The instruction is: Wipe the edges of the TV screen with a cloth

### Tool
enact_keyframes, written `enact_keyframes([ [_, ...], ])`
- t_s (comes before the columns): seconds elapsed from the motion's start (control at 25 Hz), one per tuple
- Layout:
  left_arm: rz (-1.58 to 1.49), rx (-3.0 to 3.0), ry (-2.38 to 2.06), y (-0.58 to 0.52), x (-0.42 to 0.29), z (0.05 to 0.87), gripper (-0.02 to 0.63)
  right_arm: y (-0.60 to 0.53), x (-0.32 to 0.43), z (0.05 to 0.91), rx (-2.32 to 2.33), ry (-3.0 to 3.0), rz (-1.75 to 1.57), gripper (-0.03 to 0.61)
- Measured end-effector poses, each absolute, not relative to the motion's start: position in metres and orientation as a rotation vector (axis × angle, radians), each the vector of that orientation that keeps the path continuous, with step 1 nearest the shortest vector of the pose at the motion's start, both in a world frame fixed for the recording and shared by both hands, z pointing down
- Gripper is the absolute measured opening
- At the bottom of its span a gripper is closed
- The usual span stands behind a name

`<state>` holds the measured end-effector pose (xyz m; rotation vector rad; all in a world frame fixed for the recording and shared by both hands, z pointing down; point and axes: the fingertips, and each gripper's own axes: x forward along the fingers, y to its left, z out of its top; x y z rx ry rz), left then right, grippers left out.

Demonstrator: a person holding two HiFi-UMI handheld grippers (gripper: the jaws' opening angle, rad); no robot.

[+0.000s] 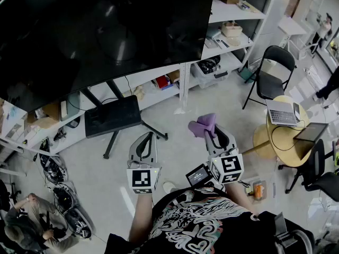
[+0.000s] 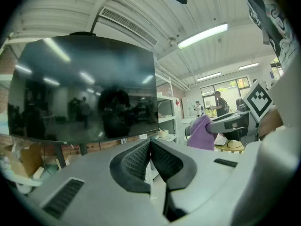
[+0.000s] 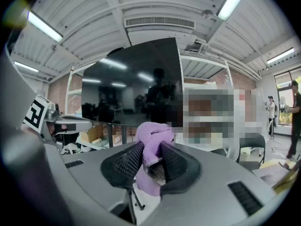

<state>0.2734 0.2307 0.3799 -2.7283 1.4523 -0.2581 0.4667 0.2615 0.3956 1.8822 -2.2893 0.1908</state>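
Note:
A large dark TV screen (image 1: 100, 30) on a black stand fills the upper left of the head view; it also shows in the left gripper view as the TV screen (image 2: 84, 93) and in the right gripper view as the TV screen (image 3: 131, 91). My right gripper (image 1: 207, 129) is shut on a purple cloth (image 1: 203, 125), which bulges up between the jaws as the cloth (image 3: 151, 140). It hangs below and short of the screen's lower right corner. My left gripper (image 1: 145, 142) is shut with nothing in it, its pads (image 2: 141, 160) touching, level with the right one.
White shelving (image 1: 228, 30) with boxes stands behind the TV's right side. The stand's black base (image 1: 112, 116) and legs lie on the floor below. A folding chair (image 1: 273, 73) and a round table (image 1: 283, 134) with laptops stand at the right. A seated person (image 1: 26, 226) is at bottom left.

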Motion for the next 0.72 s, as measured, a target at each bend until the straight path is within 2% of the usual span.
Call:
enact_keyframes([
  [0.72, -0.24, -2.724, 1.408, 0.206, 0.223, 0.379, 0.018, 0.258, 0.446, 0.406, 2.07, -2.125, 0.19, 0.133],
])
